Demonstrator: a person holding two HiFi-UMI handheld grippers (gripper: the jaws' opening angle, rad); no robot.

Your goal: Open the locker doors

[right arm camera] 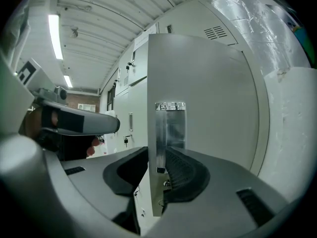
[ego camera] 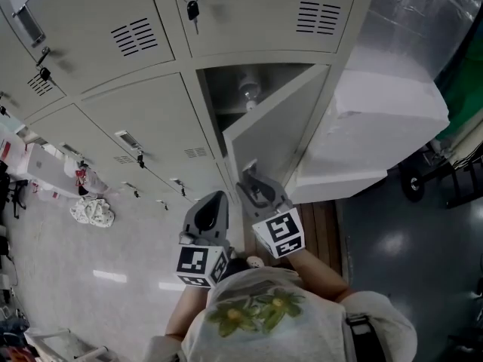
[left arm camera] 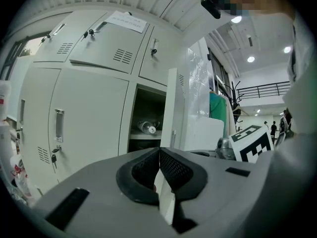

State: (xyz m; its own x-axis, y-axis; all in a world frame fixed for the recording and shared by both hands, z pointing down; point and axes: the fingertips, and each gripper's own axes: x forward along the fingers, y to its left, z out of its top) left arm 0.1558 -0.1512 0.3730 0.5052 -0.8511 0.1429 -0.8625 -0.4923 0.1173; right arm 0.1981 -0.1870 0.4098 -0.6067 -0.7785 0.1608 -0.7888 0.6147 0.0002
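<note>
A bank of grey lockers point(ego camera: 143, 127) fills the head view. One locker door point(ego camera: 275, 138) stands swung out, hinged on its right side. My right gripper point(ego camera: 253, 178) is shut on that door's free edge, by the metal handle plate point(right arm camera: 171, 125); the door edge point(right arm camera: 153, 133) runs between the two pads. My left gripper point(ego camera: 215, 202) hangs just left of it, shut, with nothing between its fingers point(left arm camera: 159, 157). Inside the open compartment a bottle point(left arm camera: 146, 127) lies on the shelf. The neighbouring locker doors point(left arm camera: 89, 123) are closed.
A big white foam block point(ego camera: 377, 127) stands right of the lockers, close behind the swung door. A key point(ego camera: 193, 6) hangs in the upper locker's lock. Bags and cloth point(ego camera: 92, 211) lie on the floor at left. A cart wheel point(ego camera: 413, 183) is at right.
</note>
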